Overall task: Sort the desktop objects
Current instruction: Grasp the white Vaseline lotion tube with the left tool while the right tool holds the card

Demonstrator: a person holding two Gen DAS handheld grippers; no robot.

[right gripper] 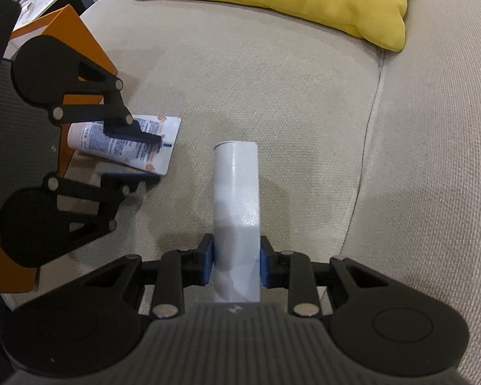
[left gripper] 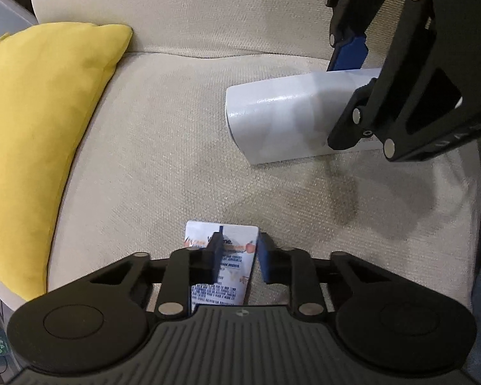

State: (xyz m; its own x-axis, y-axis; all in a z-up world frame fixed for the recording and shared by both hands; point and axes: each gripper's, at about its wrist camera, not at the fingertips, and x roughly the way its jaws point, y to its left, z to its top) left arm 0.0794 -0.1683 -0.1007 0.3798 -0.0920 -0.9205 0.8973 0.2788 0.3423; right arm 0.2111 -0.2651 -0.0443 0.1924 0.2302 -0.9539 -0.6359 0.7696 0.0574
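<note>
Left gripper: jaws narrow, straddling the printed tube; right pad seems just off it, grip not certain.
Right gripper: jaws pressed on both sides of the white cylinder, lower centre of right view.
Tube position: lower centre of left view; left middle of right view.
Surroundings: yellow cushion at left, beige sofa seat beneath.
Obstruction: orange box upper left, beside the tube.
Open room: bare seat centre-right, up to seam.
</note>
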